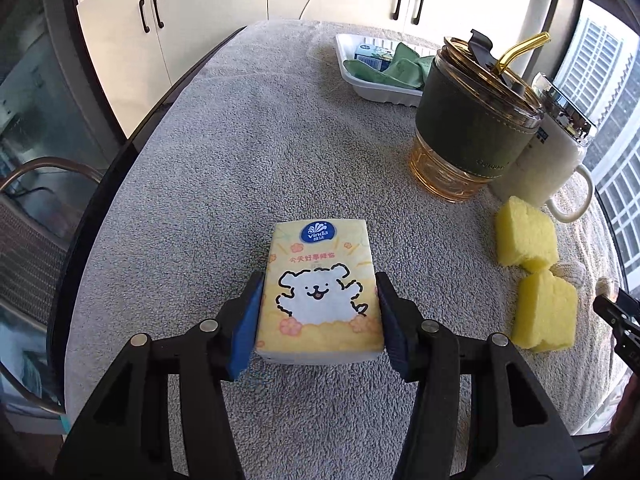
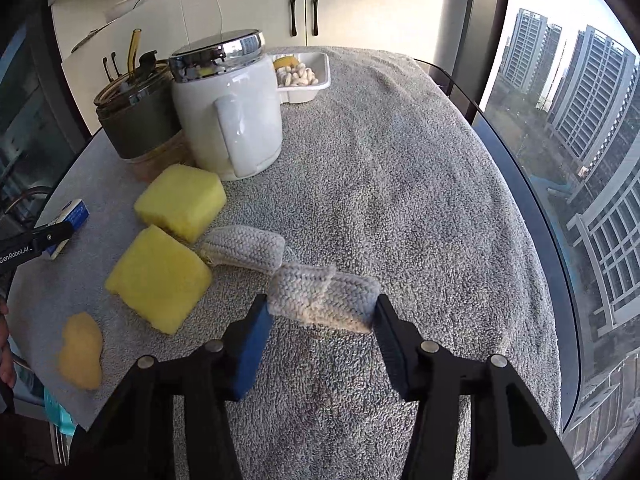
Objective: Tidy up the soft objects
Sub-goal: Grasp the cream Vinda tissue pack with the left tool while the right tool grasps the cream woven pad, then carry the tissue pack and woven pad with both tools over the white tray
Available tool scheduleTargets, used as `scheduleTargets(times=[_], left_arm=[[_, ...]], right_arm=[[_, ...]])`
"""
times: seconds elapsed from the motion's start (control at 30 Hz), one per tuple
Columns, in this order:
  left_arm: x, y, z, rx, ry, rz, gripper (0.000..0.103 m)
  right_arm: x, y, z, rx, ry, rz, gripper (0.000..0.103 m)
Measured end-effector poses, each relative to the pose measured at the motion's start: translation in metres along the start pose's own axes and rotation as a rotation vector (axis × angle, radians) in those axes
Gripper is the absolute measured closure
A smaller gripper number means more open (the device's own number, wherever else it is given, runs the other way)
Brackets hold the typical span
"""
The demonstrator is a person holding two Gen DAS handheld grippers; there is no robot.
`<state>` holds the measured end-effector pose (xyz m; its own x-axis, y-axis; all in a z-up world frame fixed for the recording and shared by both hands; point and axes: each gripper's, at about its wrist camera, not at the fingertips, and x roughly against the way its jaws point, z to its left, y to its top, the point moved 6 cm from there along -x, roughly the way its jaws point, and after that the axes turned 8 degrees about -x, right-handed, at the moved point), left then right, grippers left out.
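Grey towel (image 2: 400, 184) open rightward, left hand-held gripper (image 1: 320, 312) clamping tissue pack (image 1: 320, 288), right hand-held gripper (image 2: 322, 316) clamping knit cloth (image 2: 324, 300)

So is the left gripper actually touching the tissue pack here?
Touching. The left wrist view shows the left gripper with both blue pads pressed against the sides of the tissue pack.

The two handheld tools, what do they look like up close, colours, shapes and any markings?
Both match. The left tool and right tool each have matte black angular linkage arms with cut-out slots and round silver pivot pins, ending in two fingers faced with flat blue pads. In the right wrist view, white lettering reading GenRobot.AI shows on the left tool's black body.
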<state>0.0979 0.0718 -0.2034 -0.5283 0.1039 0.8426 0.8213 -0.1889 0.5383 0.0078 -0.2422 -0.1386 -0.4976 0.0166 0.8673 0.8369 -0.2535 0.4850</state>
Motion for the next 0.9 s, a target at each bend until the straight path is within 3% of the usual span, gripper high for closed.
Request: scheduleTargets(times=[0.5, 0.7, 0.9], left_arm=[[-0.030, 0.050, 0.065, 0.072, 0.073, -0.033, 0.052], [-0.048, 0.089, 0.091, 0.065, 0.110, -0.072, 0.052], [-0.070, 0.140, 0.097, 0.042, 0.086, -0.105, 0.052]], right_arm=[[-0.035, 0.084, -0.055, -0.098, -0.084, -0.025, 0.048], [-0.056, 0.121, -0.068, -0.115, -0.096, -0.030, 0.048], [-0.090, 0.168, -0.072, -0.131, -0.089, -0.011, 0.048]])
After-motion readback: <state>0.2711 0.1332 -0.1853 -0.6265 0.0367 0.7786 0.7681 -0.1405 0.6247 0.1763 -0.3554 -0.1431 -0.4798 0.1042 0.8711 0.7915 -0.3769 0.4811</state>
